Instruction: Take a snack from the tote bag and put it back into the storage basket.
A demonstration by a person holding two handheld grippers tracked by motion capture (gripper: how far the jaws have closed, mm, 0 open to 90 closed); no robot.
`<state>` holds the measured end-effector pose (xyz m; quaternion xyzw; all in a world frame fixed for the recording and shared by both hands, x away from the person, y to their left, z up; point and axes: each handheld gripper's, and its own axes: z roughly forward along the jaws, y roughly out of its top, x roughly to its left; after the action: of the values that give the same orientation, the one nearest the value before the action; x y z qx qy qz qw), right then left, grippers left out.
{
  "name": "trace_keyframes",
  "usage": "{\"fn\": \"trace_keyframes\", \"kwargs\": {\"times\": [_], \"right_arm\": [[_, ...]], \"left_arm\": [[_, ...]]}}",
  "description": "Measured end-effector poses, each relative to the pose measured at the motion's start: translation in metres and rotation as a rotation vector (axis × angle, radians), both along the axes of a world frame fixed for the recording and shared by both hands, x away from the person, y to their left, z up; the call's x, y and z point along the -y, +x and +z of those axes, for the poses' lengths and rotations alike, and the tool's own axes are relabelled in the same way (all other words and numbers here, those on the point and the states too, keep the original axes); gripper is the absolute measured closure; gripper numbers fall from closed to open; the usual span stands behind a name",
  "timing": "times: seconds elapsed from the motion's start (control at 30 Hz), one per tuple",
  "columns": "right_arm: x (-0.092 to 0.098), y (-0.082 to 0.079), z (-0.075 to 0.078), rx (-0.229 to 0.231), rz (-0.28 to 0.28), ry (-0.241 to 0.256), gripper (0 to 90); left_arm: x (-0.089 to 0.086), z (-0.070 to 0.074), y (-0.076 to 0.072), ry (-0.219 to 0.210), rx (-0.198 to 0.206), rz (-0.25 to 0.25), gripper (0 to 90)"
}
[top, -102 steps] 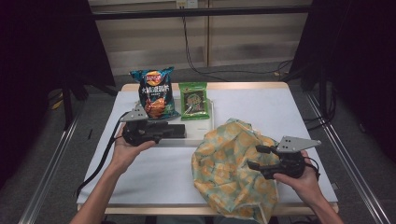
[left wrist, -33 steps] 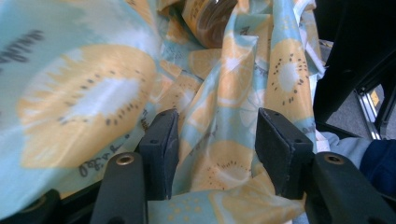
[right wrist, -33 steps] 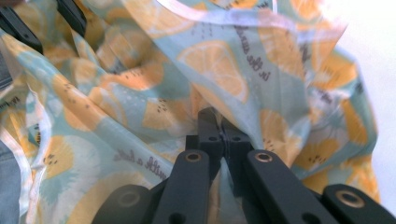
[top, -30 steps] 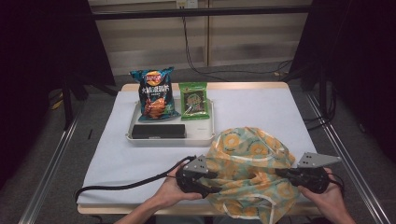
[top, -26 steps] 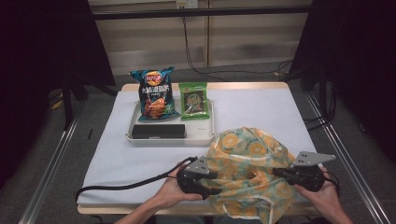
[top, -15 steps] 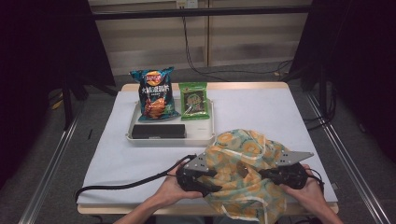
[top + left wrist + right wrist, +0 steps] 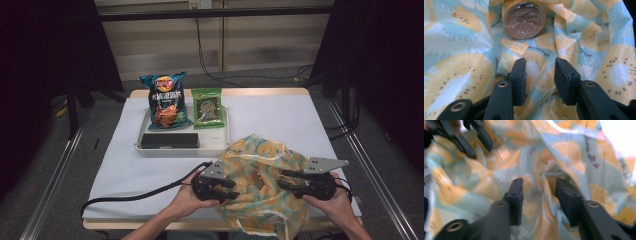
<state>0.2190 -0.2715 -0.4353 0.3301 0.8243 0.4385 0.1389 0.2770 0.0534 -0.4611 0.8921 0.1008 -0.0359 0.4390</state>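
At the near edge of the white-covered table [image 7: 280, 115], both grippers work a thin, crinkly plastic bag printed with yellow citrus slices on pale blue [image 7: 260, 190]. The left gripper [image 7: 537, 75] and right gripper [image 7: 539, 197] stand spread, film between their jaws but unpinched. Each should probably close on a single rim fold, then draw apart. A brown-lidded jar [image 7: 524, 18] lies inside.

White-topped table [image 7: 280, 117] on grey floor [image 7: 60, 200], dark curtains [image 7: 45, 60] flanking.
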Motion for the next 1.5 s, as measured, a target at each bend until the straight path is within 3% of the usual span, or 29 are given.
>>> {"fn": "trace_keyframes", "kwargs": {"times": [0.13,0.2,0.27,0.47,0.53,0.57,0.63,0.7,0.73,0.77,0.9,1.2,1.43,1.5], "right_arm": [[-0.002,-0.001,0.014,0.029,0.007,0.045,48.9],[-0.005,0.001,0.019,0.037,0.016,0.050,46.4],[-0.011,0.007,0.021,0.035,0.022,0.058,39.4],[-0.025,0.024,0.015,0.027,0.018,0.021,30.0],[-0.028,0.028,0.012,0.022,0.015,0.004,28.5],[-0.029,0.029,0.010,0.020,0.015,-0.004,28.6],[-0.029,0.031,0.007,0.020,0.012,-0.031,35.1],[-0.029,0.031,0.003,0.018,0.014,-0.046,48.9],[-0.028,0.031,0.000,0.015,0.001,-0.057,60.1],[-0.026,0.031,-0.001,0.006,0.003,-0.054,66.8],[-0.012,0.027,0.003,0.008,-0.014,-0.027,87.3],[0.018,0.015,0.006,0.029,-0.086,-0.022,89.9],[0.022,0.014,0.001,0.022,-0.095,-0.007,89.8],[0.022,0.013,0.002,0.024,-0.097,-0.007,89.7]], "left_arm": [[0.000,0.005,0.003,-0.027,-0.002,0.021,64.0],[0.002,0.009,0.005,-0.061,-0.018,0.035,64.0],[0.003,0.011,0.006,-0.059,-0.005,0.039,63.8],[0.020,0.019,0.013,-0.073,0.017,0.051,60.8],[0.025,0.017,0.015,-0.088,-0.002,0.057,59.8],[0.028,0.016,0.015,-0.075,0.002,0.055,59.0],[0.035,0.016,0.015,-0.071,0.002,0.060,57.0],[0.041,0.016,0.016,-0.083,0.005,0.058,56.7],[0.043,0.016,0.015,-0.079,0.004,0.059,56.5],[0.045,0.016,0.015,-0.059,0.028,0.057,55.3],[0.047,0.014,0.018,-0.064,0.019,0.061,52.9],[0.060,0.018,0.023,-0.100,0.024,0.053,47.2],[0.073,0.009,0.027,-0.091,0.039,0.051,41.4],[0.075,0.007,0.031,-0.095,0.011,0.045,39.6]]}}
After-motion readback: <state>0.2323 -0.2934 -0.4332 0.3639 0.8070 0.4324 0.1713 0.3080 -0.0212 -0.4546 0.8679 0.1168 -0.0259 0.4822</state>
